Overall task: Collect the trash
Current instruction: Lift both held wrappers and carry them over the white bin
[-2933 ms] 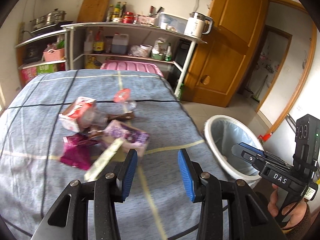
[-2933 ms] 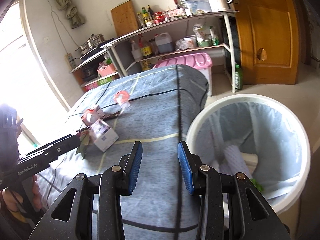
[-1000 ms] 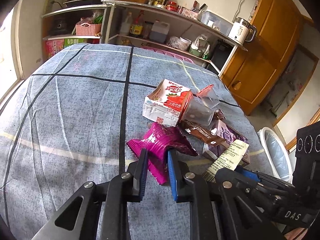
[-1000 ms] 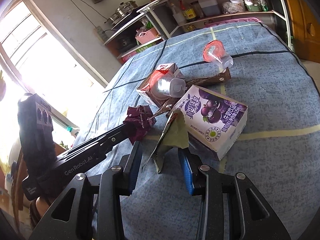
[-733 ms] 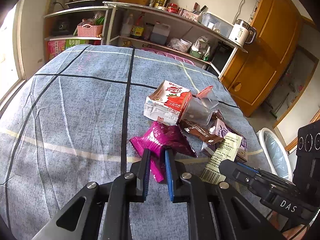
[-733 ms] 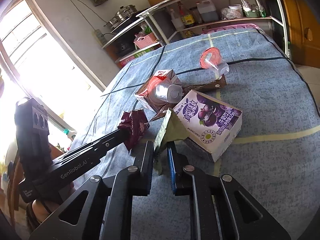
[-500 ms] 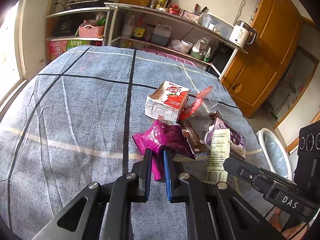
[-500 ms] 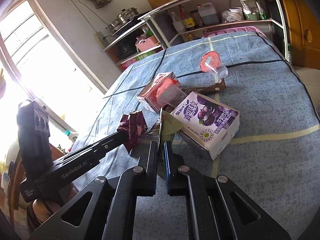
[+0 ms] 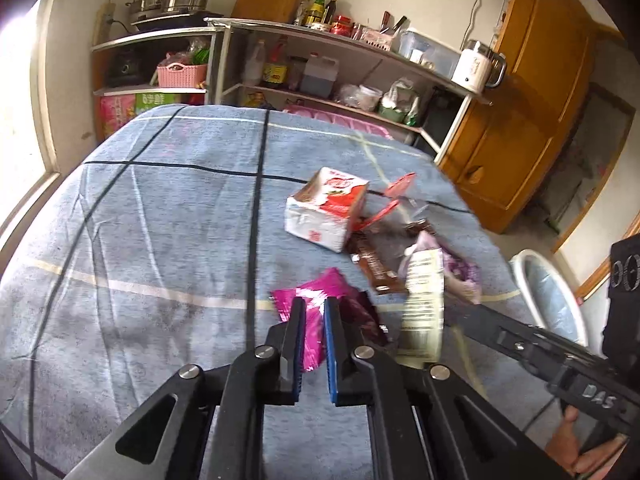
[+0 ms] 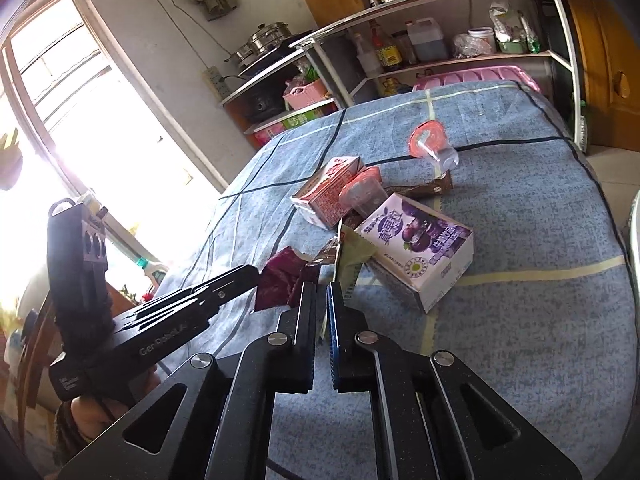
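On the blue checked tablecloth lies a pile of trash. My left gripper is shut on a magenta snack wrapper, which hangs just above the cloth. My right gripper is shut on a pale green wrapper that stands upright; its printed side shows in the left wrist view. Behind them lie a purple drink carton, a red-and-white milk carton, a brown wrapper and two red-lidded clear cups.
A white trash bin with a blue liner stands on the floor off the table's right edge. Metal shelves with bottles and a pink box stand behind the table. A wooden door is at the right. A hand holds the right gripper's handle.
Both grippers came from the bin side to the pile and went from open to shut, the left on the magenta wrapper, the right on the green one. Both wrappers have tilted up.
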{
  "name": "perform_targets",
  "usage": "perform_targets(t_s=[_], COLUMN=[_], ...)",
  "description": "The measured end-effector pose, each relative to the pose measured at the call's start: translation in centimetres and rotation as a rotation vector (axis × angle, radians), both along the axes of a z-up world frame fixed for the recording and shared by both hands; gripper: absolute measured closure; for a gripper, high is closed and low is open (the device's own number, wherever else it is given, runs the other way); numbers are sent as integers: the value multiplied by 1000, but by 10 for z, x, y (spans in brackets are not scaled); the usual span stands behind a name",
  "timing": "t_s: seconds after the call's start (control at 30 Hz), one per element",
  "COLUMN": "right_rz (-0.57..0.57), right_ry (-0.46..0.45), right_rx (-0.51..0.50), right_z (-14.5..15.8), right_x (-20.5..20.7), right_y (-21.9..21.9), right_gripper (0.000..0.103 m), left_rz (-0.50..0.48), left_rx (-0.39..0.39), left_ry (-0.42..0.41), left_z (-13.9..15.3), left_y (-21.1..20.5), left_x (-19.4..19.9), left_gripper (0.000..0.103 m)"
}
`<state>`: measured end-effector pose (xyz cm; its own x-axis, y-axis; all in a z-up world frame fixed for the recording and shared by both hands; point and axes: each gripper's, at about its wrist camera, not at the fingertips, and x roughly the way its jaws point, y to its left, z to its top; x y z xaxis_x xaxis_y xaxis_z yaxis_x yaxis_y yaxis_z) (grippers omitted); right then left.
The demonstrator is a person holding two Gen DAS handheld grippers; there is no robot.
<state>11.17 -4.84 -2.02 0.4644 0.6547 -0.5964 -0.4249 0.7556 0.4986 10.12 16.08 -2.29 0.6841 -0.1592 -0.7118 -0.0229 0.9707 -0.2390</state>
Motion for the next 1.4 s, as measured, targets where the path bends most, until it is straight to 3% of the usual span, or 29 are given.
perform_targets(t_s=[0.03, 0.1, 0.17, 0.23, 0.53, 0.57, 0.6, 0.63, 0.73, 0.8, 0.87, 1.0, 1.2, 1.4], right_rz=[3, 0, 15, 16, -29, -31, -28, -23, -27, -27, -25, -26, -25, -31], right_ry=[11, 10, 16, 13, 82, 78, 73, 71, 53, 45, 44, 44, 34, 20], right_rx=[1, -28, -47, -57, -66, -67, -64, -58, -76, -76, -70, -65, -55, -33], right_z=[-3, -5, -8, -9, -26, -26, -25, -24, -21, -20, -19, -20, -16, -10], right_x=[1, 2, 3, 5, 25, 26, 25, 24, 19, 16, 14, 13, 8, 1], right_y=[1, 5, 10, 14, 12, 11, 11, 10, 11, 11, 10, 8, 3, -7], right_gripper=[97, 94, 87, 67, 69, 77, 90, 93, 93, 94, 94, 94, 94, 94], left_rz=[-2, 4, -9, -22, -41, -42, -38, -36, -32, -41, -63, -71, -67, -65], left_rx=[-6, -16, -33, -67, -48, -53, -59, -62, -51, -57, -74, 7, 29, 20], left_ry=[8, 18, 15, 20, 68, 69, 69, 68, 70, 66, 63, 48, 32, 8], left_z=[-2, -6, -8, -11, -26, -26, -27, -27, -26, -25, -25, -21, -16, -5], left_y=[1, 5, 7, 9, 9, 8, 9, 9, 7, 4, 0, -13, -18, -21], left_x=[2, 4, 5, 8, 27, 28, 29, 30, 32, 34, 36, 35, 30, 18], left_gripper=[92, 70, 56, 56, 51, 51, 51, 51, 52, 71, 80, 83, 92, 93])
